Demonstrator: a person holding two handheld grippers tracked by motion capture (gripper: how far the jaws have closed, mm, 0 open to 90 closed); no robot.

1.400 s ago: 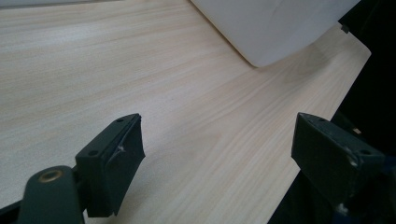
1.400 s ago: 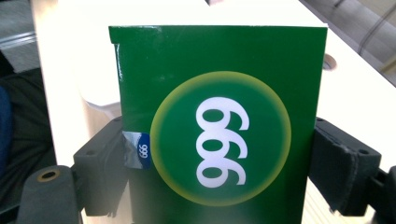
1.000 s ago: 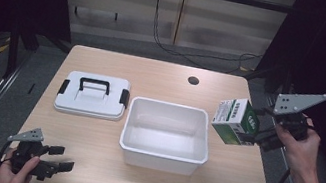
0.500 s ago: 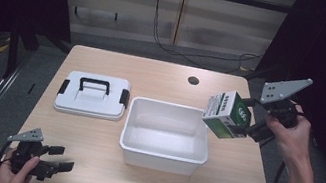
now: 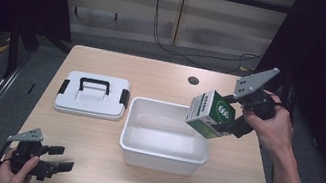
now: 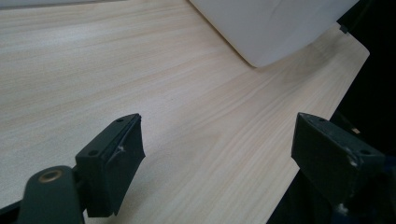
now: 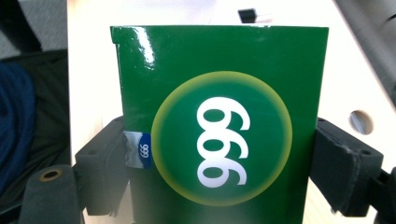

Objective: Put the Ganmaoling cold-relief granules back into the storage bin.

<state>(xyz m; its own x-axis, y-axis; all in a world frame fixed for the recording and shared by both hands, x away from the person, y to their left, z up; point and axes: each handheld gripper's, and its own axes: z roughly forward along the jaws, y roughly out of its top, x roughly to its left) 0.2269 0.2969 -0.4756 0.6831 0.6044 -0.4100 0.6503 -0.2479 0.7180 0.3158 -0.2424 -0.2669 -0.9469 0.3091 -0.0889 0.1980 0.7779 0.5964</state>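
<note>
One green box, one tub, one lid

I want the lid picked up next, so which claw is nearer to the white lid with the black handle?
Left. The left claw sits below the white lid with the black handle; the right claw is beyond the tub.

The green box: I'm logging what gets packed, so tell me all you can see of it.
The green box is a glossy carton with a yellow-ringed circle holding white digits, and a pale printed side panel. It is clamped at its two sides by the right gripper, tilted, in the air over the right edge of the white bin, touching nothing else.
</note>
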